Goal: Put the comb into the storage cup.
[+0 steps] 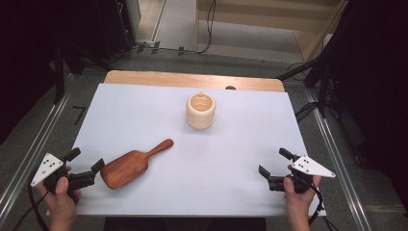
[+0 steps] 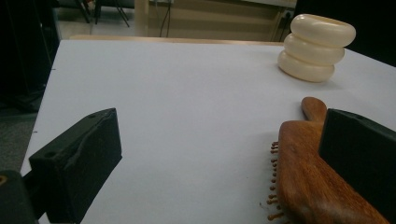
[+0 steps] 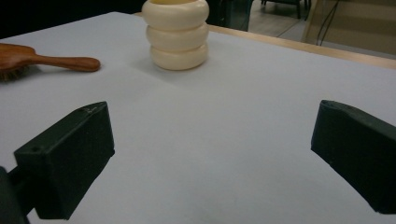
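A wooden hairbrush (image 1: 130, 166) lies bristles down on the white table cover (image 1: 231, 144), its handle pointing toward a cream ribbed cup (image 1: 200, 110) farther back. My left gripper (image 1: 86, 160) is open at the front left. One jaw is right at the brush head's near end, and I cannot tell if it touches. In the left gripper view the brush (image 2: 299, 182) lies partly behind that jaw, the gap of my left gripper (image 2: 219, 154) holds only bare cover, and the cup (image 2: 316, 46) stands beyond. My right gripper (image 1: 274, 162) is open and empty at the front right, and in its own view the right gripper (image 3: 212, 149) faces the cup (image 3: 176, 32) and the brush handle (image 3: 65, 61).
A strip of bare wood (image 1: 192, 79) runs along the table's far edge. Metal rails (image 1: 332, 144) flank the table on both sides, and cables (image 1: 308, 108) lie on the floor to the right.
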